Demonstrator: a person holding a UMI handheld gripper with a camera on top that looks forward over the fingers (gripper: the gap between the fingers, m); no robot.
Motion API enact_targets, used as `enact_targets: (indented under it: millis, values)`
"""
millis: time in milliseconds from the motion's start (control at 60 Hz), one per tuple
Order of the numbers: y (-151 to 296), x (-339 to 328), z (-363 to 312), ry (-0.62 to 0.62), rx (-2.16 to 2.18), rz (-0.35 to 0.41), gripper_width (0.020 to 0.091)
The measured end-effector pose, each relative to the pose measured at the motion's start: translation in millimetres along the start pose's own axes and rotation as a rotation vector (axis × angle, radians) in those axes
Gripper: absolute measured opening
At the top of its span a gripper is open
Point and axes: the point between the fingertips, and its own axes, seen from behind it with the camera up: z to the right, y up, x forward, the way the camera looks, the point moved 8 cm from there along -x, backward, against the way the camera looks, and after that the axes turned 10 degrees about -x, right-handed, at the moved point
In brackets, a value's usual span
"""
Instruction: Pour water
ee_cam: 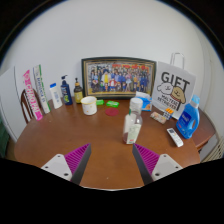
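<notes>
— So, how did the gripper stand?

— Its two fingers were spread wide with nothing between them, the pink pads facing each other over bare table. It held nothing.

— And the water?

— A clear bottle with a white cap stood upright on the wooden table, ahead of the fingers and a little toward the right one, well apart from both. A white cup stood further back, to the bottle's left, near the framed group photo that leaned against the wall.

— What else was on the table?

— A white sign reading "GIFT" stood beside the photo on the right. A blue bottle sat at the right end, with a white remote lying just in front of it. At the left end stood a row of small bottles and a pink-and-white box. Something green lay by the cup; I could not tell what it was.
</notes>
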Motion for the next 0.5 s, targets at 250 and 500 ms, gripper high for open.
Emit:
enact_targets:
  millis: [250, 500]
  values:
    - [-19.4, 86.6, 82.5, -0.036, 0.050, 0.091, 0.0856]
    - [-4.0, 172.9, 90.5, 0.023, -0.032, 0.191, 0.0850]
